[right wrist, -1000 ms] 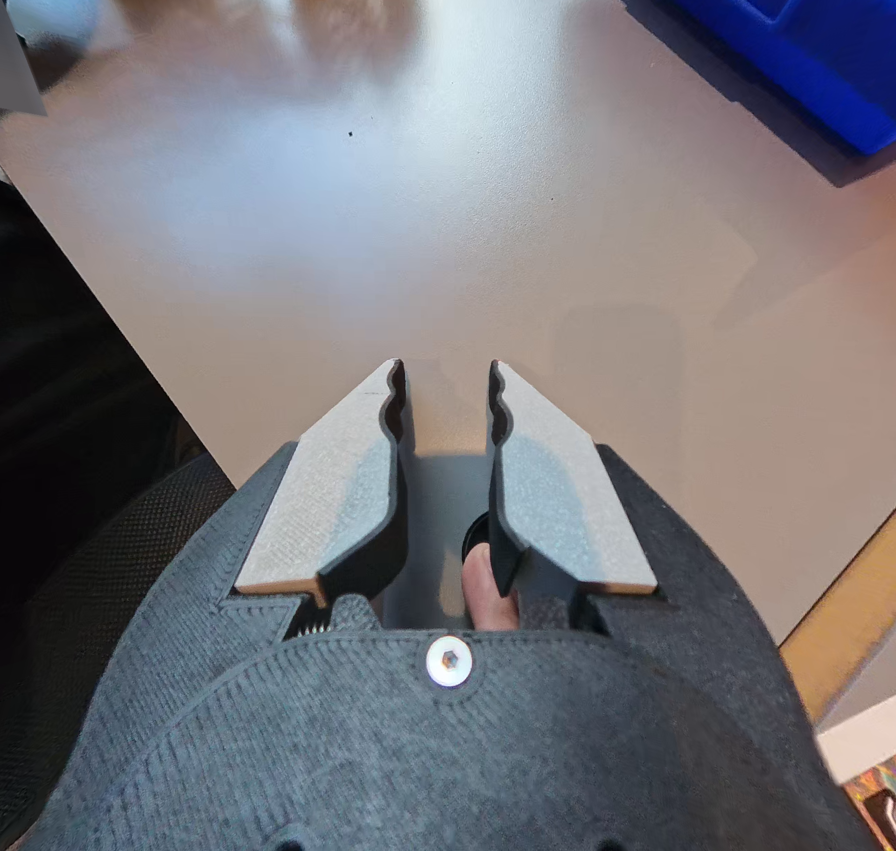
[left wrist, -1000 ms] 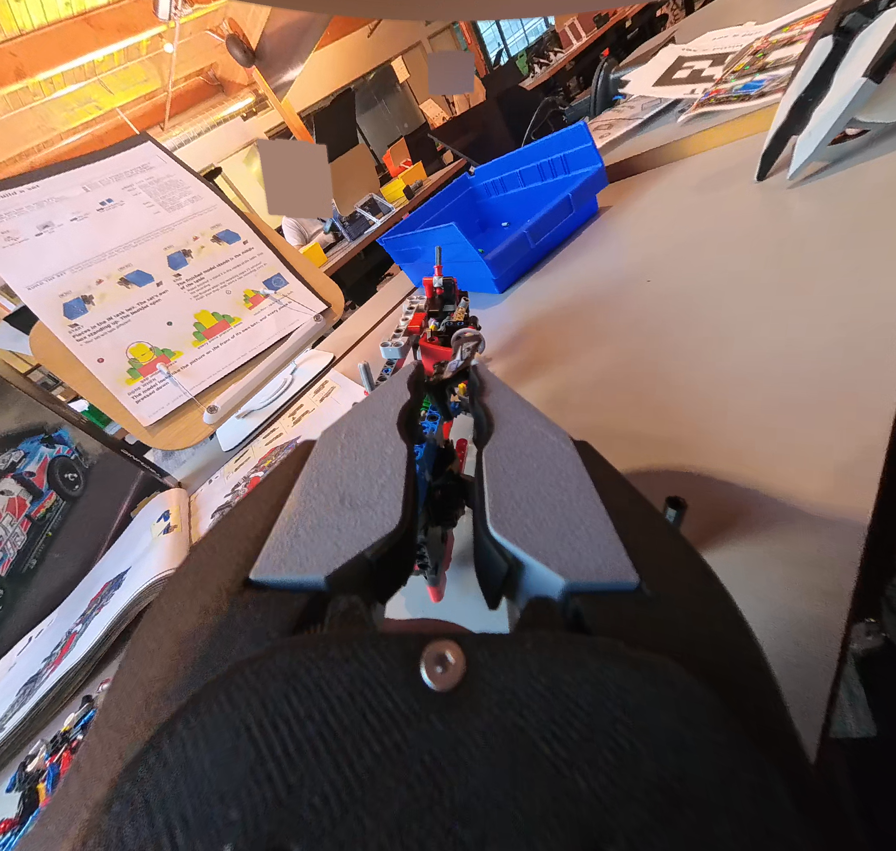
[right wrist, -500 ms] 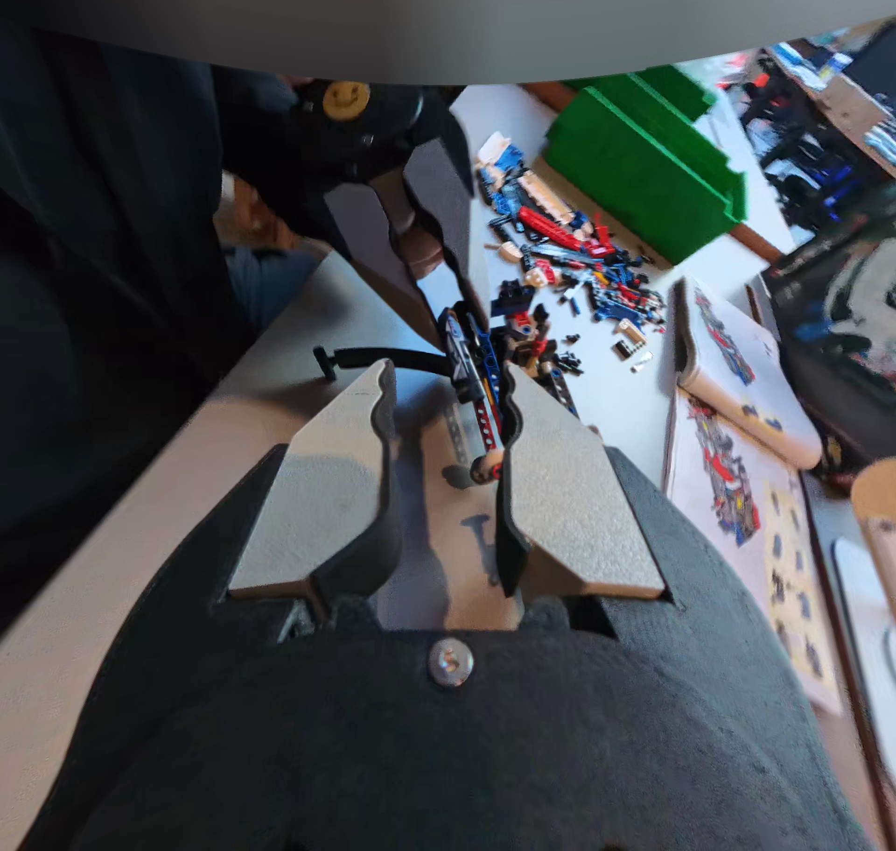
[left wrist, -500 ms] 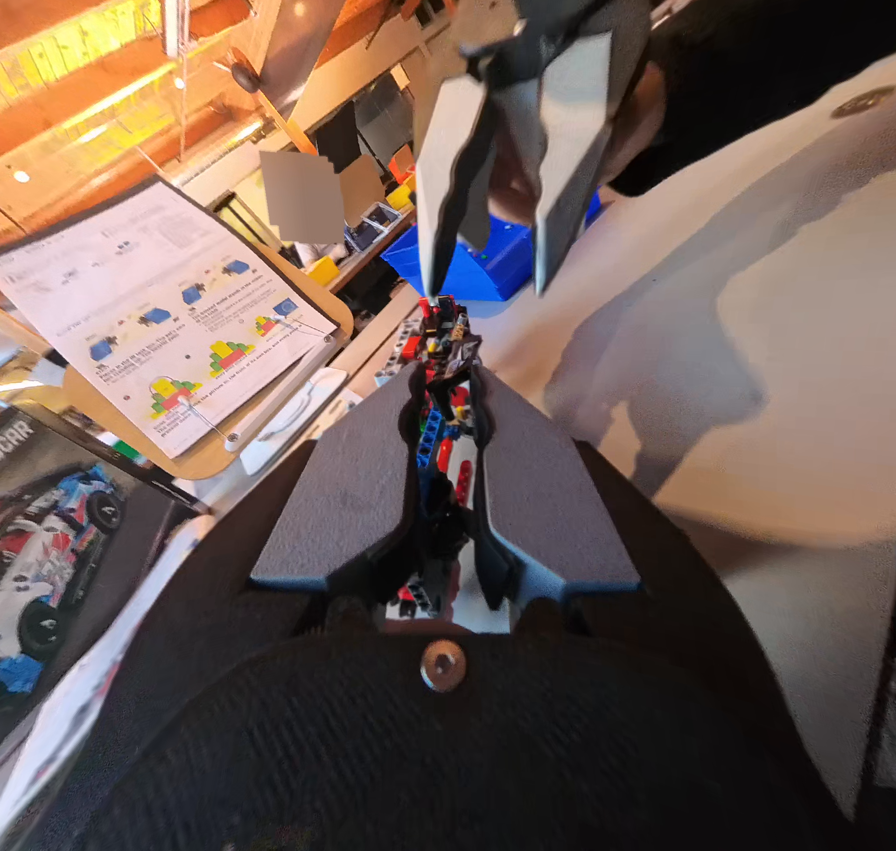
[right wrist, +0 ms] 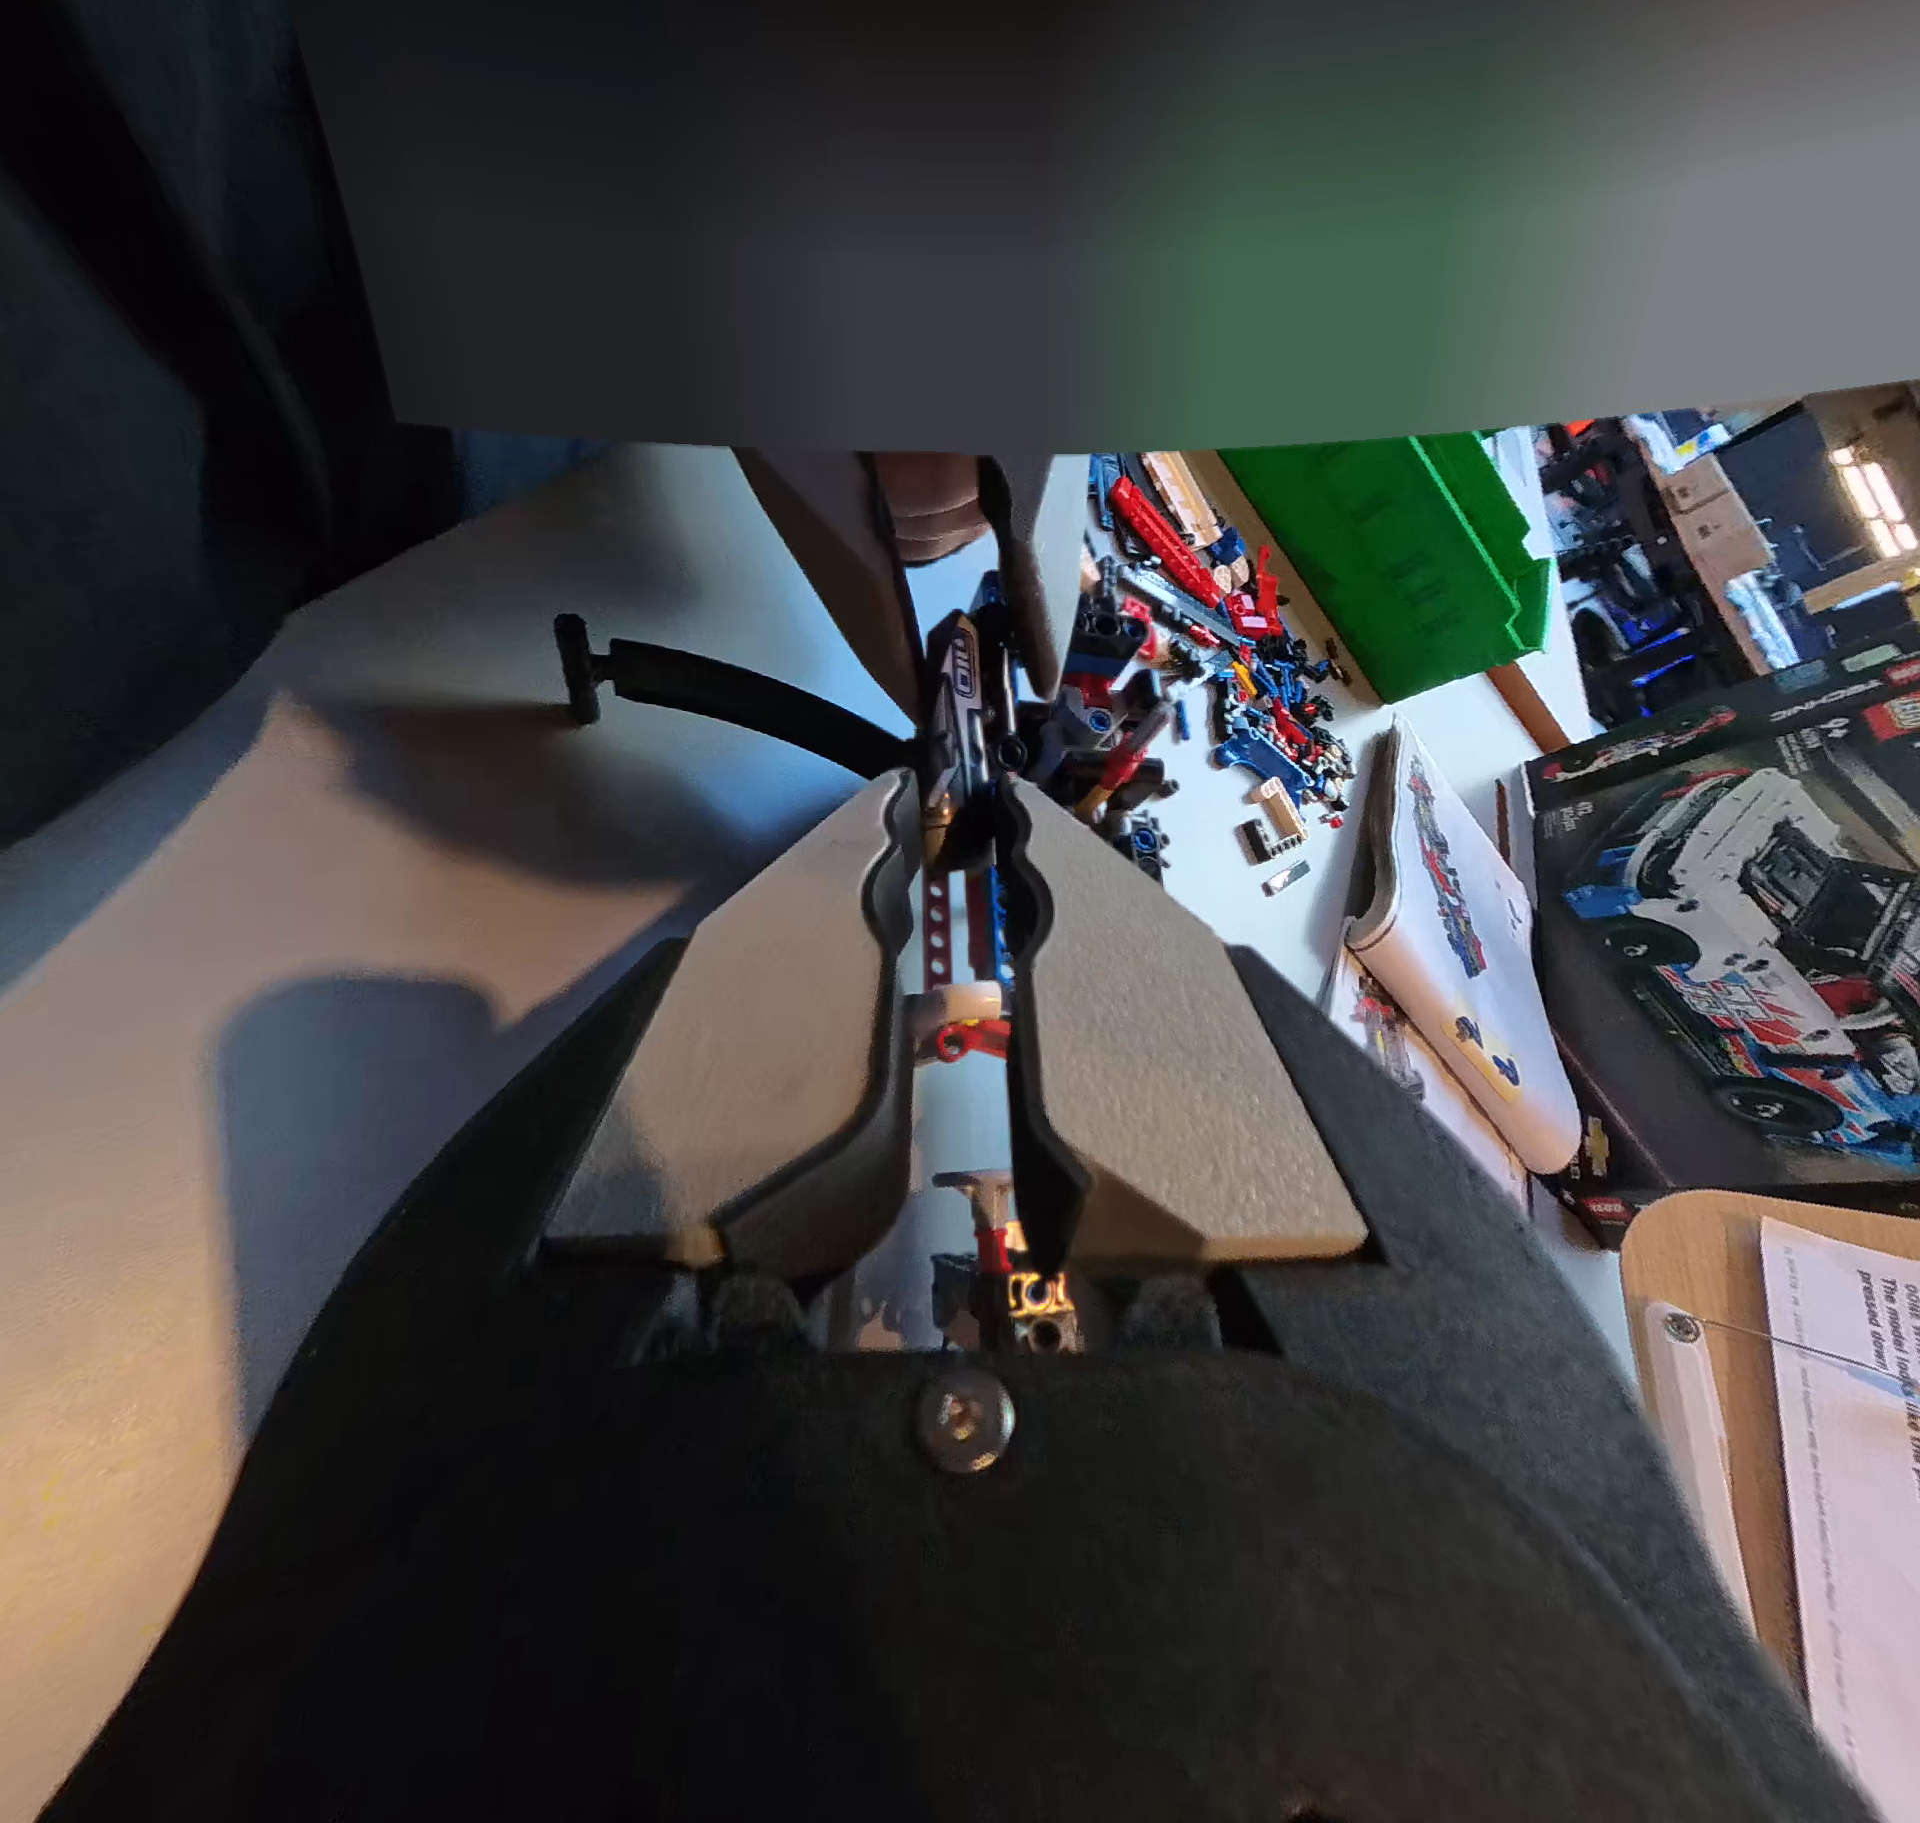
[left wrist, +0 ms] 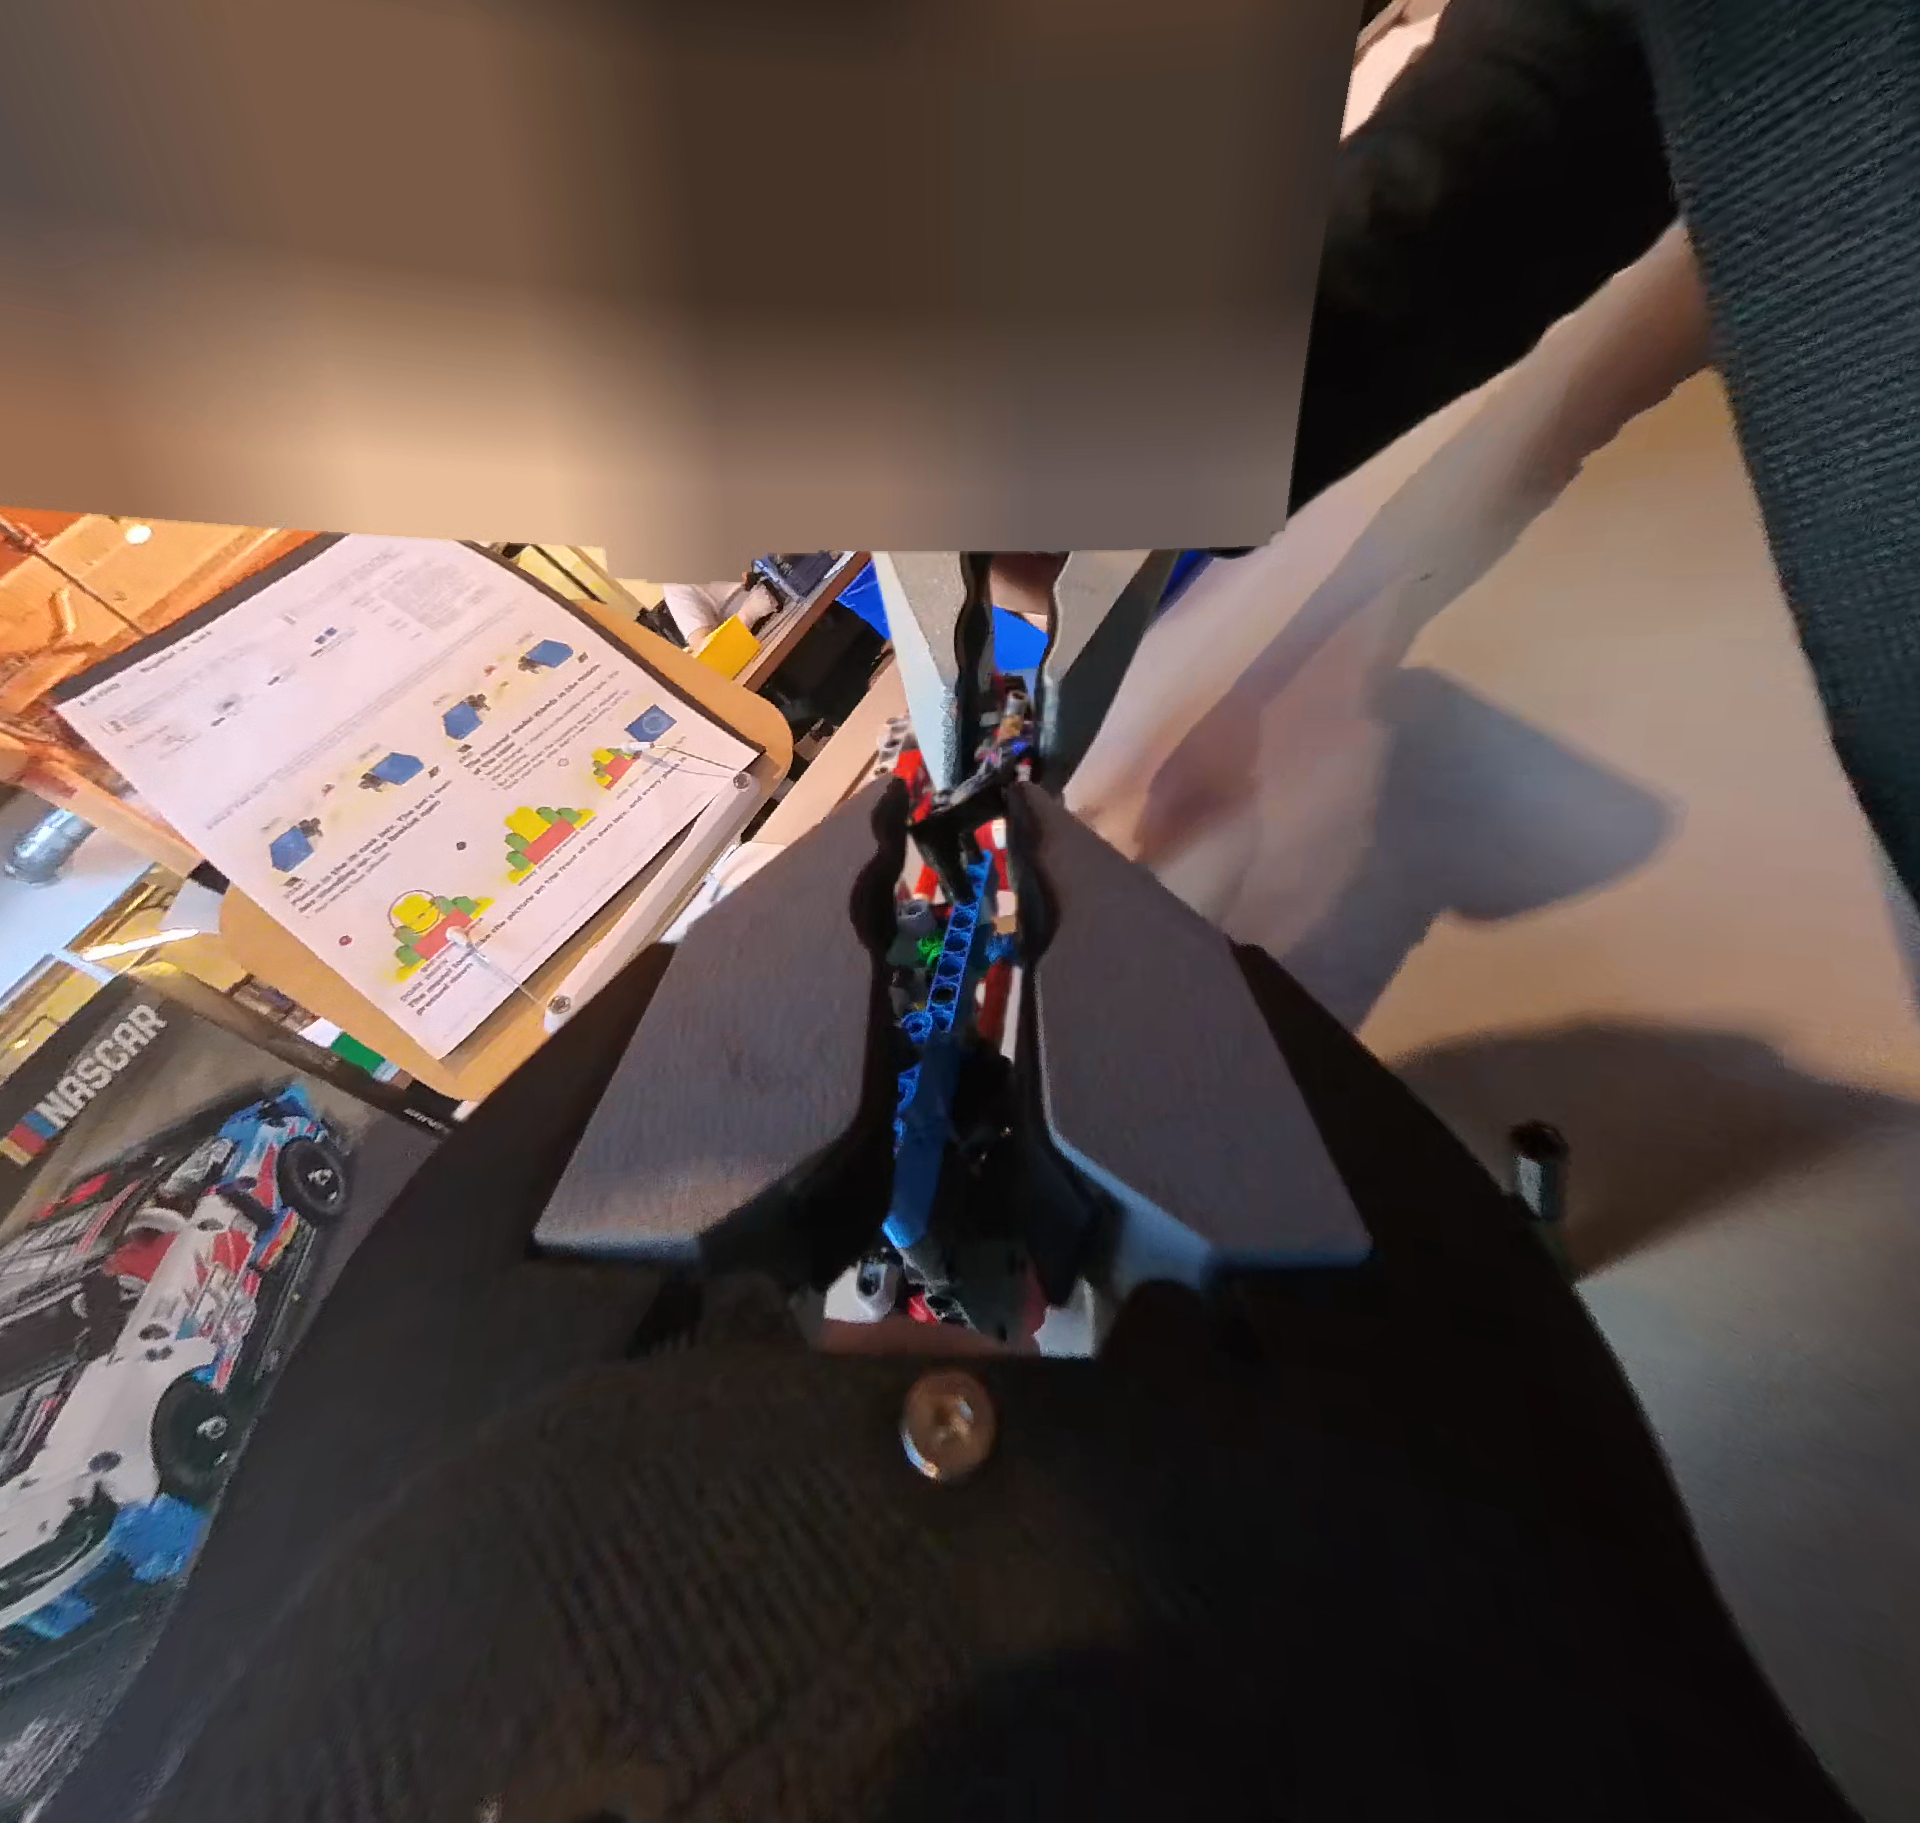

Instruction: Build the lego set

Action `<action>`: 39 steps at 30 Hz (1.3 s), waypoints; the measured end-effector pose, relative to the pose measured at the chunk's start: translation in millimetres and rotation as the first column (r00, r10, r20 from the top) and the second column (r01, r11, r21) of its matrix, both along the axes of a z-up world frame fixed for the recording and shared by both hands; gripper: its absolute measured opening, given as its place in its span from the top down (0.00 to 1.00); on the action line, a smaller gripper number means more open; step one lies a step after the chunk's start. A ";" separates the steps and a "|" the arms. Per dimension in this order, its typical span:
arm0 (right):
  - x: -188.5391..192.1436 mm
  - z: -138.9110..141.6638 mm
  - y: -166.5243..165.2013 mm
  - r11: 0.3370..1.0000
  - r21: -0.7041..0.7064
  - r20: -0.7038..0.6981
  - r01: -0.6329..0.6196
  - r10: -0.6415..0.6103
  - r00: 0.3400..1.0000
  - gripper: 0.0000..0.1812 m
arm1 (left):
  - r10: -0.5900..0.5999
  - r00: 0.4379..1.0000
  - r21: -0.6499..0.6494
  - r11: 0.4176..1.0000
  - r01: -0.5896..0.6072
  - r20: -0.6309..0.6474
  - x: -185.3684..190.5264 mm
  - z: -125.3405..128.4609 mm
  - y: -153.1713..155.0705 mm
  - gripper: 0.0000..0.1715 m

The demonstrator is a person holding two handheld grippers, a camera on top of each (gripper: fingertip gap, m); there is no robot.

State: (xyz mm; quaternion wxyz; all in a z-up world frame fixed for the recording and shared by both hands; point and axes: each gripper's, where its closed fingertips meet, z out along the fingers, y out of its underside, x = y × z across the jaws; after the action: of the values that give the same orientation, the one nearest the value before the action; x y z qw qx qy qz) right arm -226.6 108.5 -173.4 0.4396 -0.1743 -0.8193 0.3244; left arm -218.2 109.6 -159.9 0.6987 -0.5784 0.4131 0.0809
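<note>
Above the table (left wrist: 1714, 838), the half-built lego model (left wrist: 951, 984) sat between both sets of fingers, the left hand-held gripper (left wrist: 961, 817) and the right hand-held gripper (right wrist: 961, 807) each clamped on it from opposite ends.

Green bin (right wrist: 1392, 568), clipboard with printed sheet (left wrist: 416, 797), grey tabletop (left wrist: 1621, 942)

Lettering on car-printed box (left wrist: 156, 1285), instruction sheet (left wrist: 416, 765)
</note>
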 end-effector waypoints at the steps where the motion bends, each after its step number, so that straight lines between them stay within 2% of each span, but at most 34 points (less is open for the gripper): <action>1: -1.5 0.1 1.4 1.000 0.005 -0.023 0.008 -0.008 1.000 0.95 | 0.017 1.000 -0.003 1.000 -0.017 0.000 -1.6 0.1 1.2 0.91; 8: -7.0 2.4 2.2 0.997 0.069 -0.131 0.043 -0.034 0.991 0.95 | 0.079 0.997 -0.044 0.996 -0.080 -0.012 -10.6 0.1 -1.2 0.91; 14: -7.8 23.2 11.8 0.991 0.068 -0.142 0.118 -0.108 0.984 0.95 | 0.110 0.992 -0.034 0.993 -0.109 0.053 -23.5 14.9 -14.8 0.88; 17: -3.0 28.4 15.1 0.982 0.013 -0.121 0.189 -0.186 0.975 0.95 | 0.132 0.987 -0.064 0.990 -0.126 0.093 -37.4 14.7 -21.4 0.85; 21: -1.0 29.5 11.6 0.954 -0.099 -0.119 0.282 -0.293 0.949 0.95 | 0.146 0.983 -0.155 0.980 -0.128 0.114 -52.8 -3.2 -13.5 0.79; 25: -10.9 18.0 15.6 0.920 -0.149 -0.106 0.362 -0.379 0.919 0.94 | 0.108 0.991 -0.174 0.980 -0.093 0.078 -59.1 -17.5 3.6 0.76; 27: -16.3 13.9 20.2 0.901 -0.180 -0.093 0.394 -0.414 0.906 0.95 | 0.044 0.994 -0.152 0.988 -0.028 0.105 -62.8 -19.9 7.0 0.76; 31: -22.1 16.0 28.7 0.862 -0.225 -0.088 0.454 -0.482 0.872 0.95 | -0.019 0.984 -0.222 0.973 0.058 0.177 -78.7 -23.3 16.4 0.77; 36: -27.7 13.0 32.4 0.850 -0.238 -0.100 0.470 -0.503 0.859 0.95 | -0.025 0.993 -0.235 0.971 0.052 0.116 -96.7 -27.4 20.0 0.78; 39: -28.6 12.9 30.5 0.856 -0.236 -0.109 0.460 -0.494 0.863 0.95 | -0.024 0.992 -0.237 0.970 0.054 0.127 -96.3 -30.5 15.2 0.78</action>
State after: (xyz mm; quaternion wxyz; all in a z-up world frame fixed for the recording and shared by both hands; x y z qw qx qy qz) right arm -255.2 139.0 -160.5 0.5530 -0.3885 -0.6734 0.2996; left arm -314.6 124.8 -190.4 0.6493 -0.6543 0.3871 -0.0193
